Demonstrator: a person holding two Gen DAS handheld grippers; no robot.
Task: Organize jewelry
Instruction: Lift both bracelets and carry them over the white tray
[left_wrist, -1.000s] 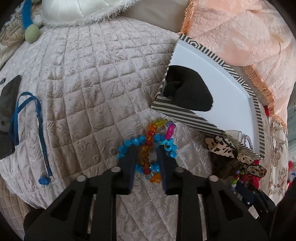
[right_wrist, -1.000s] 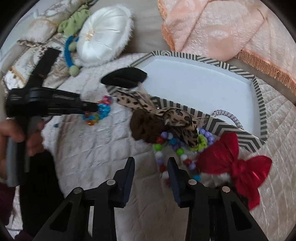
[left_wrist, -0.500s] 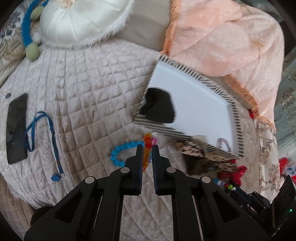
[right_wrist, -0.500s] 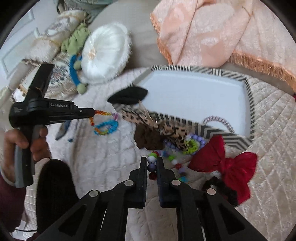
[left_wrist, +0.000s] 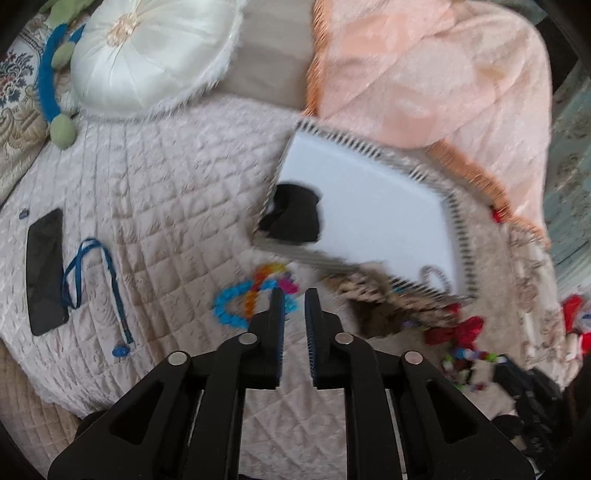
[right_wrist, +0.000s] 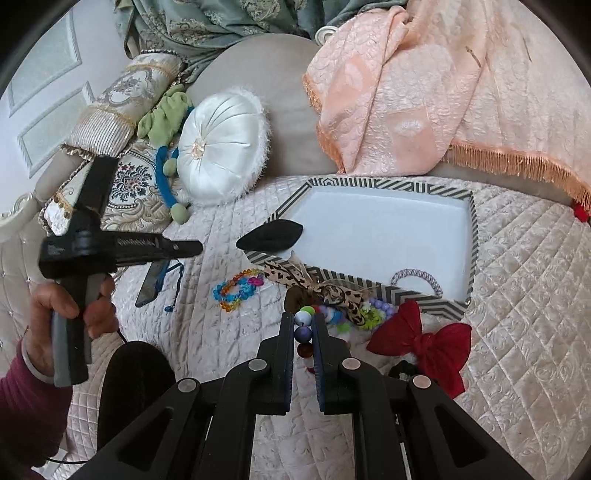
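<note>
Two grippers: both over the bed (right_wrist: 229, 369).
Right gripper (right_wrist: 304, 325): jaws clamp bead string (right_wrist: 303, 334); its lower end hidden.
Left gripper (left_wrist: 294, 301): jaws opening, nothing between.
Left view: blurred.

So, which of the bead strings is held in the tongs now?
The string of big round beads, white, purple and red, sits between the right tongs. The blue and orange bead bracelet lies free on the quilt.
</note>
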